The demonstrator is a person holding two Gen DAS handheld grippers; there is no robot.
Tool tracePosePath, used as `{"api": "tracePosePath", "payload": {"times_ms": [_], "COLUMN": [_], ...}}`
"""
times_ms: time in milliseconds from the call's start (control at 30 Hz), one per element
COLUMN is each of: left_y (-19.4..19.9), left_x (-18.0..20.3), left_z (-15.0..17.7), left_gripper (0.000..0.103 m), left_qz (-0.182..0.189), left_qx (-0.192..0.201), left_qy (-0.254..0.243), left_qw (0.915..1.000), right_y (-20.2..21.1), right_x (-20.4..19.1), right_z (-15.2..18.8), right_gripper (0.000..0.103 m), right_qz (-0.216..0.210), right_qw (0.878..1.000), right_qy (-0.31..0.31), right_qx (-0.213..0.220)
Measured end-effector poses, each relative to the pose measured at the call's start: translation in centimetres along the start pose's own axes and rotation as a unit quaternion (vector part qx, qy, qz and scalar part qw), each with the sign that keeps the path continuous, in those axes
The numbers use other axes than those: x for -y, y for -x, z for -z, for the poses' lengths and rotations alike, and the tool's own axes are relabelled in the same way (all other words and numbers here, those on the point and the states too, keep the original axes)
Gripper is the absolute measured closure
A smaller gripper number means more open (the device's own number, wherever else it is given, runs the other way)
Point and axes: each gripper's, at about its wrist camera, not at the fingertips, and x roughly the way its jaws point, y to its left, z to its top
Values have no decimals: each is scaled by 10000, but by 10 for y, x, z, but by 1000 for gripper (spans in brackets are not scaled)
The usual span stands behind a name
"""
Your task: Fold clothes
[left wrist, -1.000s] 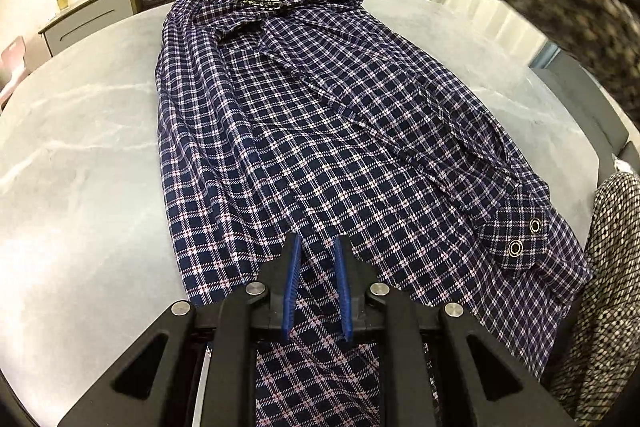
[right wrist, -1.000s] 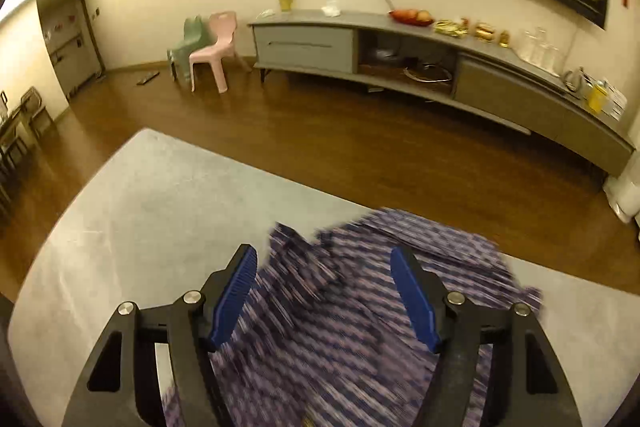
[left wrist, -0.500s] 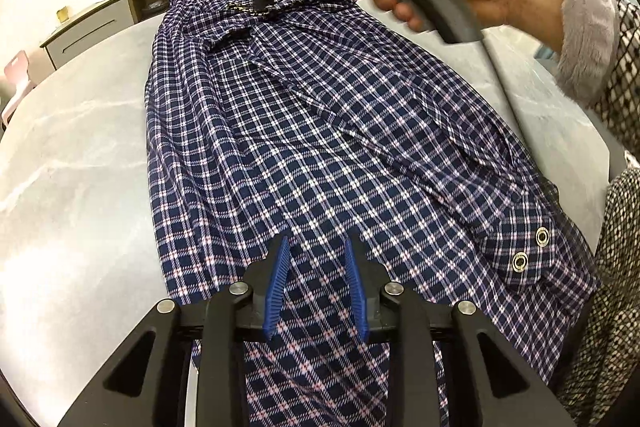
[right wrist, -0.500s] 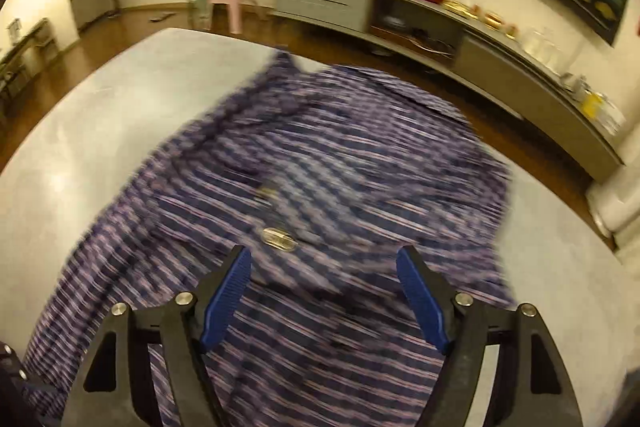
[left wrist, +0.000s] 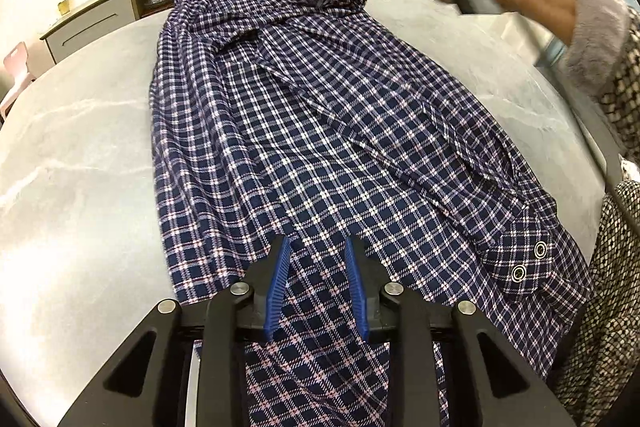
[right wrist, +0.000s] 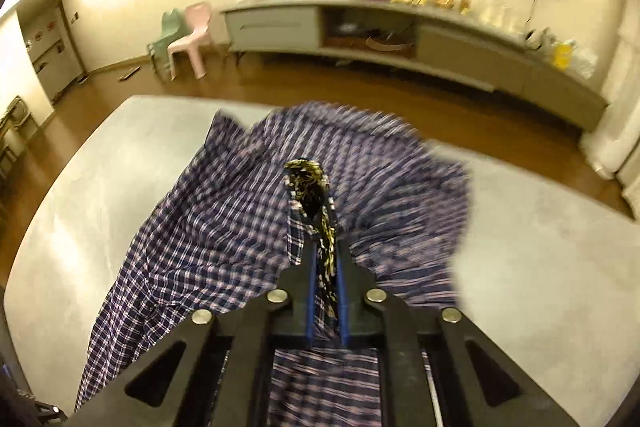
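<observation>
Right gripper (right wrist: 325,267) clenching shirt (left wrist: 320,147) collar, lifting | left gripper (left wrist: 316,283) released over hem | risk: you're dragging the folded sleeves loose across table (left wrist: 72,147).

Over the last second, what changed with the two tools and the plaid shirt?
The right tool, open a second ago, has shut on the collar and is lifting that end of the plaid shirt off the grey table. The left tool, nearly shut before, has opened and now straddles loose hem fabric. The shirt's body and snap cuff stayed flat.
</observation>
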Motion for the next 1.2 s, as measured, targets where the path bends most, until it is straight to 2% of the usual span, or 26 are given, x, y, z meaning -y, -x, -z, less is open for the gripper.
{"api": "tracePosePath", "payload": {"times_ms": [133,200,267,333,400,467,533,567,600,633,667,800,867,900,967,1033,1100,1200], "left_y": [23,39,50,54,56,54,46,42,40,38,36,24,18,15,9,3,-7,-19], "left_x": [-21,-43,-67,-86,-94,-87,-74,-67,-60,-53,-47,-32,-28,-25,-19,-14,-9,-1], "left_z": [-7,-7,-5,-1,3,4,2,0,-2,-4,-5,-14,-16,-17,-17,-12,-8,-4], "left_gripper": [76,76,76,76,76,76,75,75,74,74,74,74,74,74,74,74,74,74], "left_qz": [209,356,559,739,853,1016,1103,1099,1074,1032,987,956,965,962,937,914,909,887], "left_qx": [484,767,972,1078,1139,1095,1014,980,949,927,913,813,737,692,582,433,223,-5], "left_qy": [625,1205,1836,2266,2493,2417,2220,2106,1983,1852,1738,1485,1420,1377,1277,1161,1077,929], "left_qw": [9967,9891,9766,9652,9579,9588,9635,9664,9696,9729,9756,9809,9824,9834,9857,9881,9898,9917], "right_y": [72,113,159,179,179,168,147,134,122,117,118,137,139,135,119,87,36,-43], "right_x": [-30,-55,-101,-139,-170,-193,-195,-193,-191,-189,-184,-155,-137,-126,-109,-98,-93,-98], "right_z": [-5,0,23,55,100,142,173,184,193,195,189,113,68,40,-2,-37,-73,-107], "right_gripper": [94,94,94,94,94,94,92,83,68,63,57,56,51,46,44,43,43,38], "right_qz": [-376,-649,-1092,-1375,-1535,-1557,-1319,-1297,-1305,-1362,-1526,-2227,-2225,-2160,-1973,-1474,-1048,-830], "right_qw": [9964,9906,9759,9584,9372,9149,9063,9012,8952,8913,8915,9143,9328,9448,9629,9811,9905,9940], "right_qy": [502,902,1737,2472,3128,3654,3855,3897,3921,3940,3868,3131,2713,2396,1820,1248,868,442], "right_qx": [562,793,743,380,-165,-721,-1123,-1386,-1670,-1782,-1798,-1286,-823,-574,-282,-149,-199,-558]}}
